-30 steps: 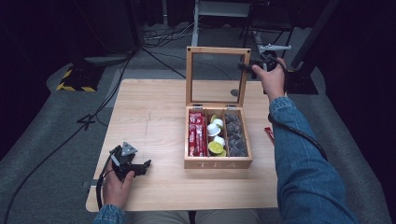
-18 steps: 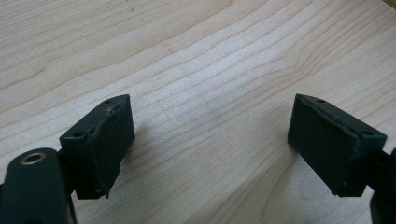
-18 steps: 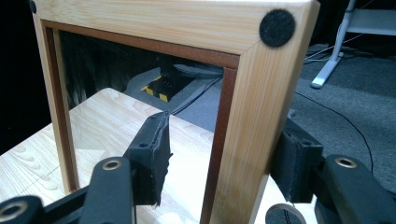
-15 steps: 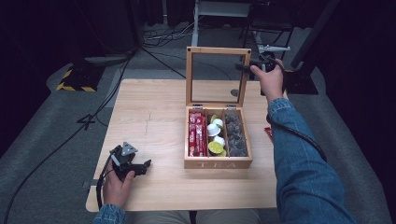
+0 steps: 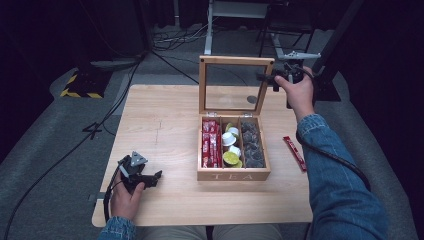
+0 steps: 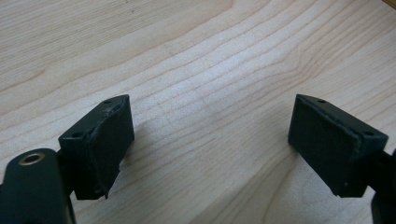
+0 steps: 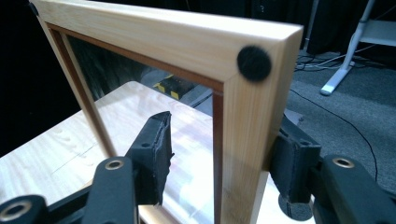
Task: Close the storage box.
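Left gripper (image 5: 150, 176): rests near the front left corner of the table (image 5: 165, 125), jaws spread wide over bare wood with nothing between them, as the left gripper view confirms (image 6: 210, 135).

Tea box (image 5: 233, 172): stands on the table to the right of the left gripper and well apart from it, front wall lettered "TEA". It is open and has three compartments running front to back.
- Compartment nearest the left gripper: red sticks (image 5: 211, 142) packed lengthwise.
- Middle compartment: small round cups (image 5: 230, 148) with white lids, plus green ones toward the front.
- Compartment farthest from the left gripper: dark wrapped pieces (image 5: 251, 145); exact kind cannot be told.

Loose red stick (image 5: 294, 153): lies on the table right of the box, apart from it, below the right forearm.

Lid (image 5: 235, 61): a wooden frame with a clear pane, standing upright at the back of the box.

Right gripper (image 5: 272, 80): at the lid's upper right corner. In the right gripper view the frame's side rail (image 7: 245, 140) stands between the jaws, which have just been closing. The far pad sits against the rail's outer face; the near pad (image 7: 156, 154) stands clear of the inner edge, so the lid is straddled, not pinched.
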Tool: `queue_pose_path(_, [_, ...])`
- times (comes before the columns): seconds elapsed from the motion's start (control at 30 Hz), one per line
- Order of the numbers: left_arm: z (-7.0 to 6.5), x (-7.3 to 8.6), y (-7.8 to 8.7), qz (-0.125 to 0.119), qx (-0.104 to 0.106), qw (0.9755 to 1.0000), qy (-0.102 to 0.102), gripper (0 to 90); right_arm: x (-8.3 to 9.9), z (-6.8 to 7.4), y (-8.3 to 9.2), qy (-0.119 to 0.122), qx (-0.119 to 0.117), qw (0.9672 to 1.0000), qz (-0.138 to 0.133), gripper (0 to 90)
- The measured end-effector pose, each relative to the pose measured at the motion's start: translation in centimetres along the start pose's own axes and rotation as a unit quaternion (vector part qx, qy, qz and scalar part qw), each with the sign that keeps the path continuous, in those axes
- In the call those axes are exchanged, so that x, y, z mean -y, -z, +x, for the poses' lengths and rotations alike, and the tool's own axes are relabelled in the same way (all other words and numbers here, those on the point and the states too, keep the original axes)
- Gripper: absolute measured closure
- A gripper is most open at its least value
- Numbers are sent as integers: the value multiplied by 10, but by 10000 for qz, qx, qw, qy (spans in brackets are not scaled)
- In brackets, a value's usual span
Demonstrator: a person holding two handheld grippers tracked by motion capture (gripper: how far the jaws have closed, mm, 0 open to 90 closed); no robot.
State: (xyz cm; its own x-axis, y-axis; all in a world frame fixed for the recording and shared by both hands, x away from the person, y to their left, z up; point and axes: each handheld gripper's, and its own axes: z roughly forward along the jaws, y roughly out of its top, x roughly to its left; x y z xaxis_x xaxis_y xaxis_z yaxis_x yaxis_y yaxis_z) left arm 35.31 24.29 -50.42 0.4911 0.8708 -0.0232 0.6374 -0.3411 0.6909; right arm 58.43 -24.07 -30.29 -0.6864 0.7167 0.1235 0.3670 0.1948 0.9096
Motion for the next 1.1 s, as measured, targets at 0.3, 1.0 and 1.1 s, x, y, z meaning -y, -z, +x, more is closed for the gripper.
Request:
queue_pose_path(0.3, [0, -3, -3, -22, -22, 10000, 46, 139, 0, 25, 31, 149, -123, 9998, 1, 467])
queue_pose_path(1.0, [-1, -6, -6, 7, -42, 10000, 55, 136, 15, 66, 64, 715, 197, 9960, 505, 423])
queue_pose_path(1.1, [-1, -6, -6, 10, -38, 10000, 59, 136, 19, 73, 68, 825, 252, 9946, 585, 424])
